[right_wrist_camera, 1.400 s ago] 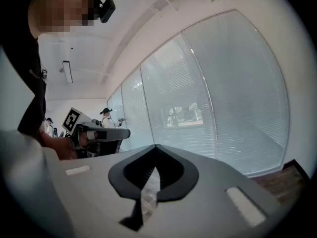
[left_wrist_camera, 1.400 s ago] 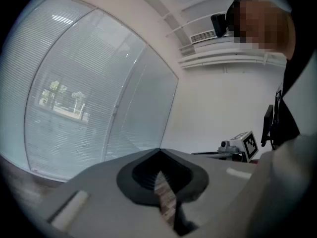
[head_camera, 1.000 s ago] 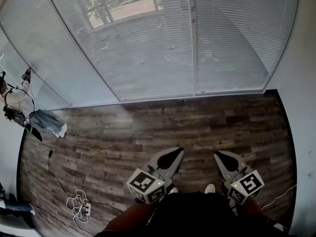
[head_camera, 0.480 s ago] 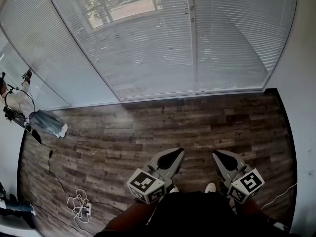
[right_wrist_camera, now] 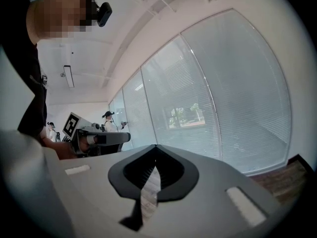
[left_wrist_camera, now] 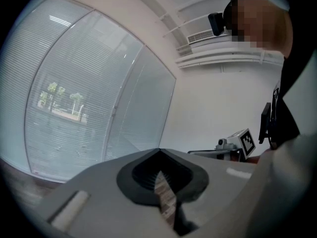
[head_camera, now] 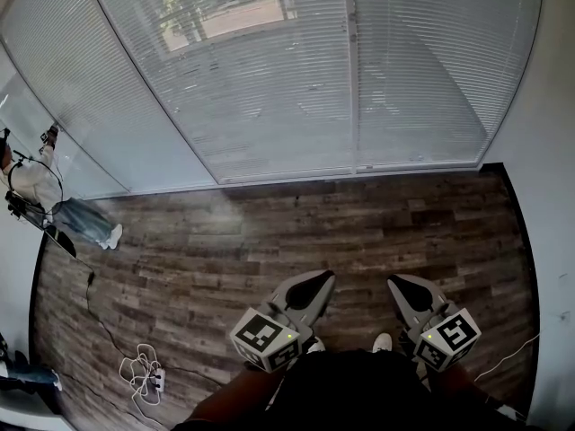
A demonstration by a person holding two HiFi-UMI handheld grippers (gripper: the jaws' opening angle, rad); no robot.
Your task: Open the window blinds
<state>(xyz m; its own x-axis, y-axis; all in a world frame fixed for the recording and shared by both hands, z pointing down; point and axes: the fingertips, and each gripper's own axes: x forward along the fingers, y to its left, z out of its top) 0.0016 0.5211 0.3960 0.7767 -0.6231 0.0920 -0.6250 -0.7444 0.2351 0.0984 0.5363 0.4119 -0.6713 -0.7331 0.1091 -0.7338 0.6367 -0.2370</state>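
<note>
Window blinds (head_camera: 269, 79) down, spanning the far side of the room, beyond dark wood-plank floor (head_camera: 269, 227). Left gripper (head_camera: 316, 283) and right gripper (head_camera: 404, 286) low over the planks, jaws pressed together, empty.

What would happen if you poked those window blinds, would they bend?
The blinds would probably flex and sway: they are many thin slats hanging in long rows. They are likely light, since daylight shows through them. A hard poke might kink a slat.
</note>
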